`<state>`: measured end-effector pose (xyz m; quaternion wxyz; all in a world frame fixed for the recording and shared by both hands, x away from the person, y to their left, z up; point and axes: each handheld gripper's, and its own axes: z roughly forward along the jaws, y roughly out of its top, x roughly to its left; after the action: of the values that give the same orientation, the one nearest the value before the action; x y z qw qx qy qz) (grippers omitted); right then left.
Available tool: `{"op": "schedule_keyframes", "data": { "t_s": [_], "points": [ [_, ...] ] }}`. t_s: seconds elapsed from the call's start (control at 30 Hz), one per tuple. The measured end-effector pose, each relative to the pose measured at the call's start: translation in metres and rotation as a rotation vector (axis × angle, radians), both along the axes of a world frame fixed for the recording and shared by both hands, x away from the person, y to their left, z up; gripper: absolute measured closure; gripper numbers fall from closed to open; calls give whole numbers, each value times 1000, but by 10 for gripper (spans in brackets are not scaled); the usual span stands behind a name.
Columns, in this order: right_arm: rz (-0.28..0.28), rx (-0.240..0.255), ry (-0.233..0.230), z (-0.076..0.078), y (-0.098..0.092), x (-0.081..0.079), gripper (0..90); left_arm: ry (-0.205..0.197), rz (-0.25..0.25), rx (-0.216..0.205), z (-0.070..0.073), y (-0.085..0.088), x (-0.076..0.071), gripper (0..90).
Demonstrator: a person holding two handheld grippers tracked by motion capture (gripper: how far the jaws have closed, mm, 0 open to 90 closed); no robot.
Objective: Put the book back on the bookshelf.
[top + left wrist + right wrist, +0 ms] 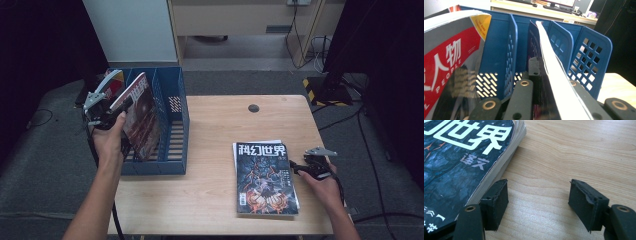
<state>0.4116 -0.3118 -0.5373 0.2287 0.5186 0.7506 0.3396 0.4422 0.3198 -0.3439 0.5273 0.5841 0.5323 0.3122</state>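
Note:
A blue three-slot file rack [177, 125] stands at the table's left end. My left gripper [124, 106] is shut on the top edge of a dark-covered magazine [142, 117] that leans tilted in the rack. In the left gripper view the jaws pinch this magazine's white page edge [549, 57] in the middle slot of the rack [499, 50]. A stack of magazines [265, 175] with a dark cover lies flat at the front right. My right gripper [296, 169] rests open on the wood just right of it. In the right gripper view the stack [461, 157] lies beside the left pad [496, 202], with bare table between the jaws.
A red-and-grey magazine [446, 62] stands in the rack's left slot [114, 85]. The wooden table [215, 130] has a round cable hole [254, 108] at the back. Cables and a yellow-black striped base [320, 90] lie on the floor beyond.

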Motion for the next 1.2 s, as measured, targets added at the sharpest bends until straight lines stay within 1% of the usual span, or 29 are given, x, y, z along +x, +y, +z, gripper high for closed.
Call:
{"op": "schedule_keyframes", "data": {
  "t_s": [0.17,0.43,0.53,0.67,0.83,0.97,1.13,1.2],
  "points": [
    [1,0,0,0,0,0,319,-3,3,7,-2,-5,5,837],
    [3,-1,0,0,0,0,319,-1,17,19,-4,-8,13,836],
    [4,-1,0,0,0,0,319,-3,21,15,-5,-8,16,836],
    [4,-1,0,0,0,0,319,-11,25,12,-7,-9,18,836],
    [3,-1,0,0,0,0,319,-11,30,14,-9,-11,20,836],
    [4,-1,0,0,0,0,319,-20,28,5,-11,-13,21,836],
    [4,-1,0,0,0,0,319,-21,21,19,-12,-15,22,836],
    [4,-1,0,0,0,0,319,-20,22,17,-13,-14,23,836]
  ]
}}
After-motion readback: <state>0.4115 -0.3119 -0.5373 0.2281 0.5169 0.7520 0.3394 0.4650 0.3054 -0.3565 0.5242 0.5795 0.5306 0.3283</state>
